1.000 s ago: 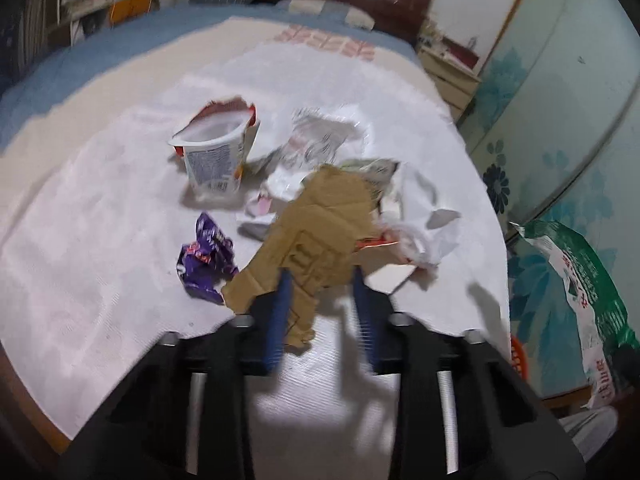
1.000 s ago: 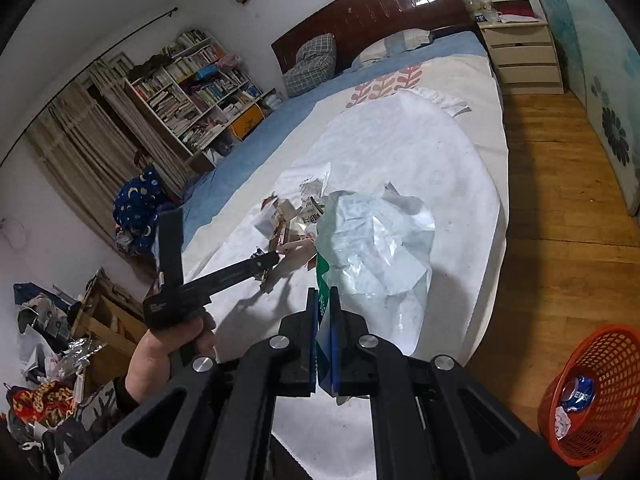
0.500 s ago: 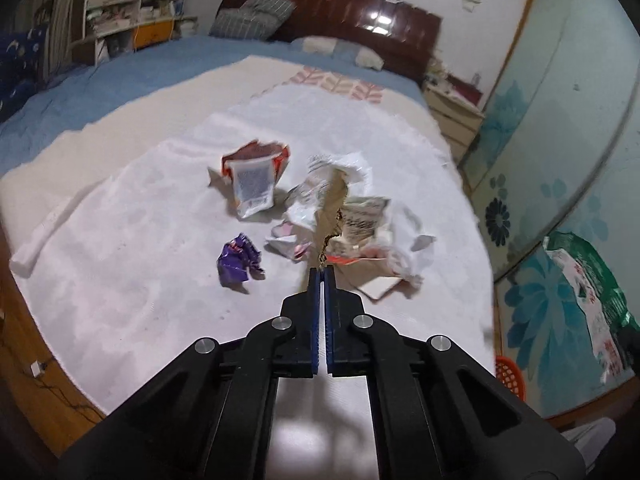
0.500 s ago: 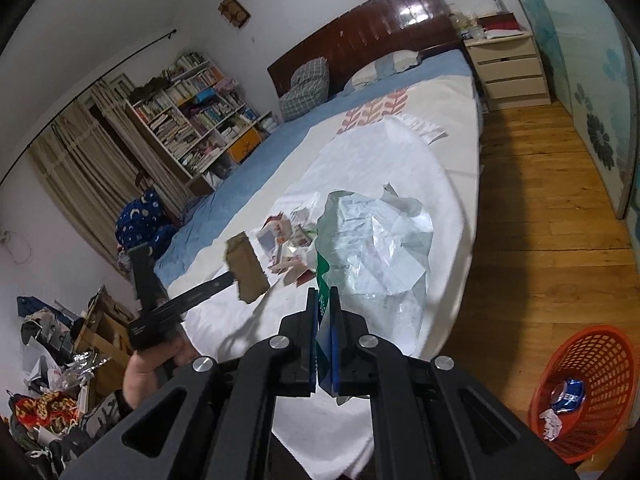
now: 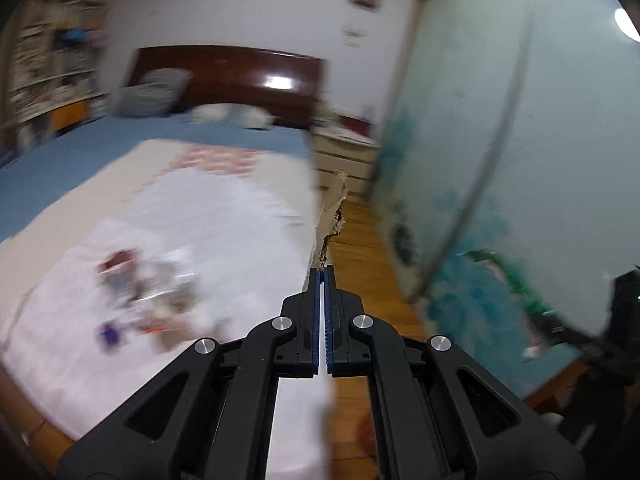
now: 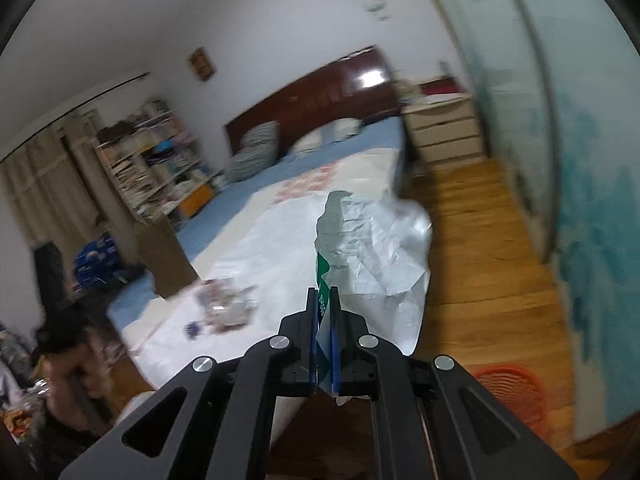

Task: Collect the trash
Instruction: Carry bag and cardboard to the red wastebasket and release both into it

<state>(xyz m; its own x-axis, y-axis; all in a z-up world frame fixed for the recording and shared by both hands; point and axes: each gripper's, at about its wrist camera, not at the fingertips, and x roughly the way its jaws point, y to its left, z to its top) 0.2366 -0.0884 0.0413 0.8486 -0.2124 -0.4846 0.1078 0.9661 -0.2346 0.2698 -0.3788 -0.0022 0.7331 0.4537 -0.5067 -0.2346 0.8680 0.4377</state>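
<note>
My left gripper (image 5: 322, 276) is shut on a torn piece of brown cardboard (image 5: 334, 216), seen edge-on, held in the air near the bed's right edge. The same cardboard (image 6: 162, 256) shows at the left of the right wrist view. My right gripper (image 6: 323, 300) is shut on a crumpled silver and green plastic bag (image 6: 372, 248) and holds it up over the bed's edge. A blurred pile of wrappers (image 5: 148, 300) lies on the white sheet (image 5: 224, 232); it also shows in the right wrist view (image 6: 224, 308).
An orange mesh bin (image 6: 512, 388) stands on the wooden floor (image 6: 480, 248) to the right of the bed. A turquoise wardrobe (image 5: 520, 160) runs along the right. A nightstand (image 6: 444, 128) and headboard (image 5: 228, 76) are at the far end. Bookshelves (image 6: 152, 168) stand left.
My left gripper closed on the cardboard, lifted it off the pile and swung right toward the floor. My right gripper, still holding the bag, also swung right; both views are motion-blurred.
</note>
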